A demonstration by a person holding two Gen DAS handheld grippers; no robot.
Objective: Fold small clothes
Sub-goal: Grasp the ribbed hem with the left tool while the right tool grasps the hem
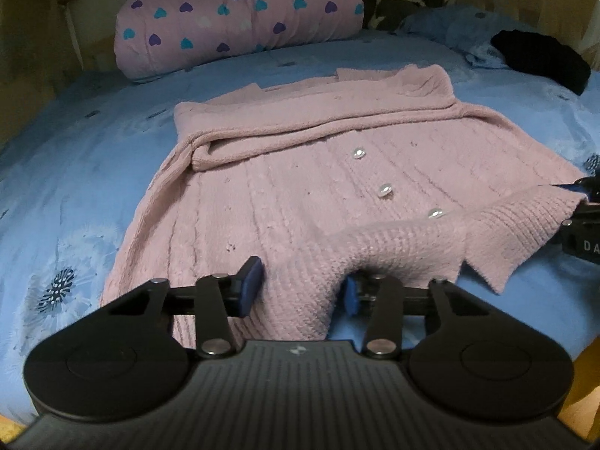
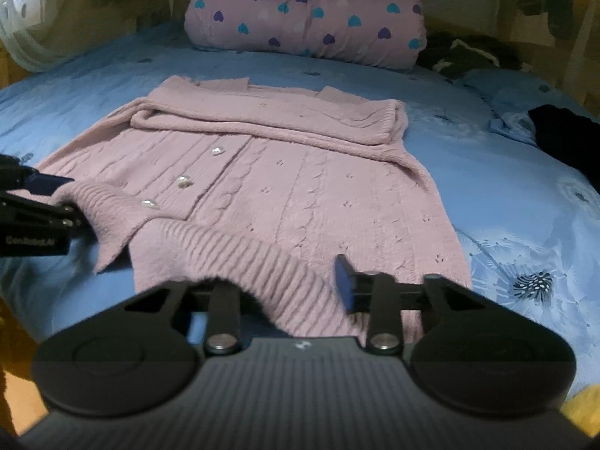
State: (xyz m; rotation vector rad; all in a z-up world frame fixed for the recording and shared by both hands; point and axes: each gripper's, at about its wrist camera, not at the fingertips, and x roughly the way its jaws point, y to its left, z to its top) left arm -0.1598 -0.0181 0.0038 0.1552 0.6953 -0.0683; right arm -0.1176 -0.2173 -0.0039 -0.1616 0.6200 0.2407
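Pink cardigan (image 1: pixel 300 172) flat on the blue bedsheet (image 1: pixel 93 142), sleeves folded across the chest, three shiny buttons (image 1: pixel 384 189) facing up, heart-print quilt roll (image 1: pixel 240 18) well behind. Left gripper (image 1: pixel 302 287) pinching a raised hump of ribbed hem (image 1: pixel 375 247) between blue pads (knit bunched up over the right pad). Right gripper (image 2: pixel 285 292) clamped on the same hem nearer the other corner, left finger buried under the knit, black garment (image 2: pixel 562 135) off at the sheet's edge.
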